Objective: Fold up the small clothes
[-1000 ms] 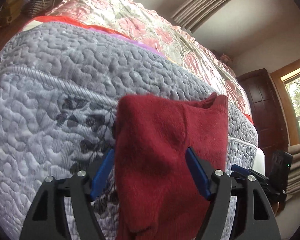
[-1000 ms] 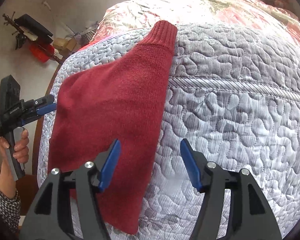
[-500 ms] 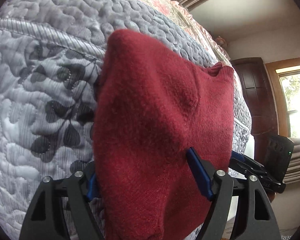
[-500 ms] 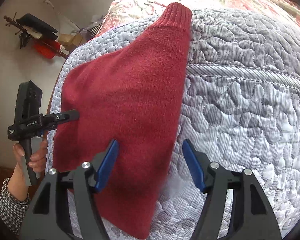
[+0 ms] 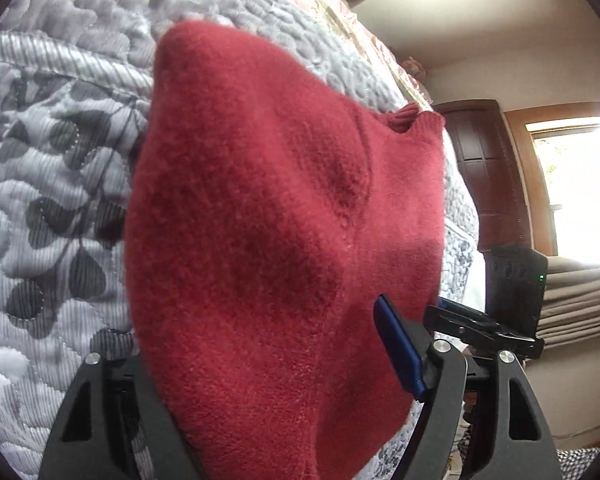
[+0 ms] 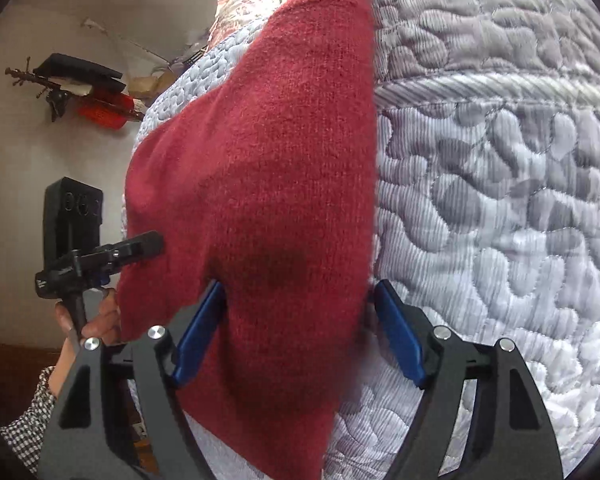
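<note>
My left tongs [image 5: 268, 360] and right tongs [image 6: 300, 332] both stand spread, straddling the near hem of the red sweater [image 6: 284, 184], which lies on the quilted bed [image 6: 500, 200]. If I clench too shallow, I'd judge the knit slips free mid-fold, or I pinch quilt beneath.

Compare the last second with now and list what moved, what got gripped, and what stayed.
Both grippers closed in on the red sweater: the left gripper and the right gripper now straddle its near edge, jaws open, nothing clamped. The sweater stays flat on the grey quilt.
</note>
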A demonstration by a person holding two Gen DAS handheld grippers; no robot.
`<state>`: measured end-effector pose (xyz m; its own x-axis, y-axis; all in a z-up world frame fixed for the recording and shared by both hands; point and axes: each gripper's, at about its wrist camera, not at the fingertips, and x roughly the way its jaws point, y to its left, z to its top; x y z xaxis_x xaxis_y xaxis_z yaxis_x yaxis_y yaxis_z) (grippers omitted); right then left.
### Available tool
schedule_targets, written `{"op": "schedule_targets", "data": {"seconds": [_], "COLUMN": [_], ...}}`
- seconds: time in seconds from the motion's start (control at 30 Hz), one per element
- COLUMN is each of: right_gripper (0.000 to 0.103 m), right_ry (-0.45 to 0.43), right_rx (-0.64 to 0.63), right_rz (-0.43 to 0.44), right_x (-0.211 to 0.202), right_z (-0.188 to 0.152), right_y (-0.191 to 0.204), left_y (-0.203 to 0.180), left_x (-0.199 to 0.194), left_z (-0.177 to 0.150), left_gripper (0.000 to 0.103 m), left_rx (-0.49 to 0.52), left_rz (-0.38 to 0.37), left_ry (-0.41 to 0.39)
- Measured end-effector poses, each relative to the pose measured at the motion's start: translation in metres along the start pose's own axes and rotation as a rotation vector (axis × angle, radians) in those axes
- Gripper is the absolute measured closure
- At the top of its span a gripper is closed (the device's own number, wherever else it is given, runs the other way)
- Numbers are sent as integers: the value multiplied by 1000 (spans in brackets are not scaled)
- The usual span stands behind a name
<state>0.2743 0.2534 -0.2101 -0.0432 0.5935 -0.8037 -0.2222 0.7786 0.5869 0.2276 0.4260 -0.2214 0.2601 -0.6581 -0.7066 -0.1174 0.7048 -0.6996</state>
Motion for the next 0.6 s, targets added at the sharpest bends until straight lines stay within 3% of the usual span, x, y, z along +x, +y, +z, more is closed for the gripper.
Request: {"op": "schedule_targets", "data": {"seconds": [0.1, 0.17, 0.23, 0.33, 0.47, 0.6], "right_gripper": [27, 37, 48, 56, 60, 62], "right_ry": [15, 16, 4, -16, -36, -53], "right_rx": [21, 16, 1, -8, -19, -46], "right_rz": [31, 49, 45, 60, 99, 110], "right_x": [9, 11, 11, 8, -3, -25], "right_z": [3, 3, 2, -1, -3, -10], "right_y": [-3, 0, 3, 12, 23, 32], "left_y": [5, 1, -8, -11, -19, -31], "left_x": [5, 4, 6, 0, -9, -21], "left_z": [3, 2, 2, 1, -9, -24], "left_gripper": [18, 22, 49, 71, 74, 76], "left_rx": [-11, -10, 28, 9, 23, 8], "left_rz": [-27, -12, 55, 28, 38, -25], "left_ry": [9, 14, 21, 10, -35, -59]}}
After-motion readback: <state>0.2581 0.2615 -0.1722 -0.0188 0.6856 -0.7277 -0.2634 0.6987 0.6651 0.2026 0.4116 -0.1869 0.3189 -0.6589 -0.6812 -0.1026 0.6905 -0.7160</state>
